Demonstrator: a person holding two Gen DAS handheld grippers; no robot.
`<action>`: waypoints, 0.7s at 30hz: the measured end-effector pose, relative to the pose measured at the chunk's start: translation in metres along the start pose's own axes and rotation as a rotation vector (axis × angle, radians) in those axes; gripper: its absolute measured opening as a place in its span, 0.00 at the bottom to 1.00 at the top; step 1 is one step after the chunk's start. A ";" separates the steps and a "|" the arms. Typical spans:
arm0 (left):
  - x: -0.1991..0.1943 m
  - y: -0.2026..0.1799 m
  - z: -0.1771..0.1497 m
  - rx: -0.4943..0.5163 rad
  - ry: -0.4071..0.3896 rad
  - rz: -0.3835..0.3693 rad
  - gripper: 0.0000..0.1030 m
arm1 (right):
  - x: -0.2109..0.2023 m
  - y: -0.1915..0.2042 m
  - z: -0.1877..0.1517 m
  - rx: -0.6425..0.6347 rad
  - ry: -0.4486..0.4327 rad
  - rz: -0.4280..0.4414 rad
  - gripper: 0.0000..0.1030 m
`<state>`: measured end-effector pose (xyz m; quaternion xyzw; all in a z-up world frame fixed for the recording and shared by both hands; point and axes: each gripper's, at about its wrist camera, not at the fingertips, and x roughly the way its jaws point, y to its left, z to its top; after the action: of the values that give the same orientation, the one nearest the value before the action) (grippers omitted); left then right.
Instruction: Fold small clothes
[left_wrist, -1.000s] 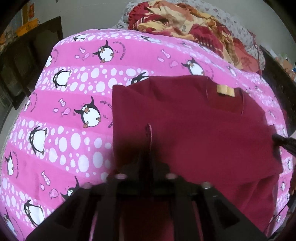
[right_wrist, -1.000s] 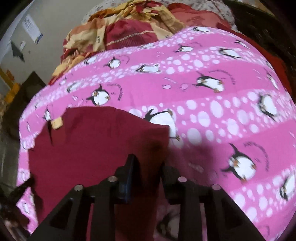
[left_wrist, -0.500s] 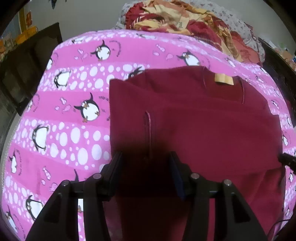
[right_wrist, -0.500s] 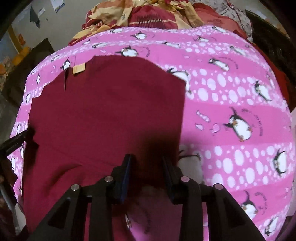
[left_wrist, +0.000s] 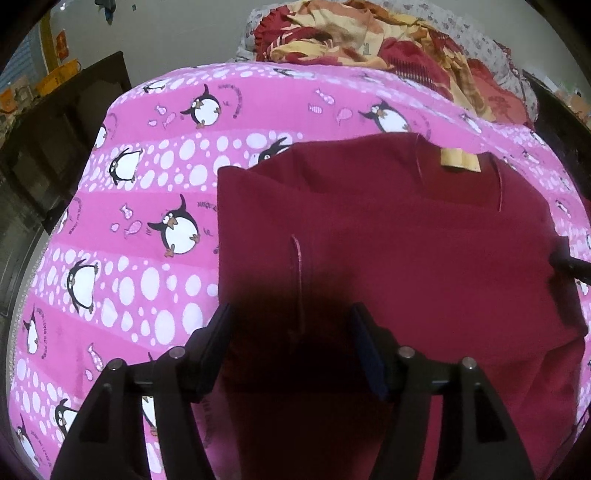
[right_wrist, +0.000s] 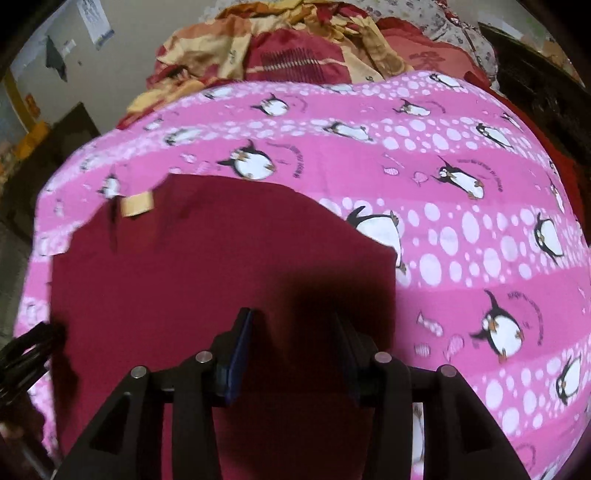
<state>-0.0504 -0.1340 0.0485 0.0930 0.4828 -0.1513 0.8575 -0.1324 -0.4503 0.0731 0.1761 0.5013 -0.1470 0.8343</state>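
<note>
Left tool (left_wrist: 291, 325) gapes, nothing held; right tool (right_wrist: 295, 332) likewise spread, empty. Ahead of both, a dark maroon knit T-shirt (left_wrist: 388, 251) lies on the pink penguin-print bedsheet (left_wrist: 147, 192), sleeves apparently folded in, yellow neck label (left_wrist: 460, 160) at the far end. Probably light, limp, non-slip; best pinched at the near hem corners.

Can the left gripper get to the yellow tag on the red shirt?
Probably yes. The left gripper is open above the red shirt, and nothing lies between it and the yellow tag.
</note>
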 end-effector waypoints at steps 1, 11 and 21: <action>0.001 0.000 0.000 0.002 -0.001 0.002 0.64 | 0.004 -0.002 0.002 0.003 0.001 0.002 0.47; -0.002 0.002 -0.001 -0.006 -0.002 -0.003 0.65 | -0.046 -0.012 -0.040 -0.036 0.015 0.008 0.59; -0.040 0.012 -0.026 -0.019 -0.015 -0.045 0.69 | -0.078 -0.040 -0.067 0.018 0.006 0.028 0.64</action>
<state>-0.0865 -0.1075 0.0696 0.0726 0.4798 -0.1667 0.8583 -0.2375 -0.4513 0.1068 0.1909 0.4998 -0.1392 0.8333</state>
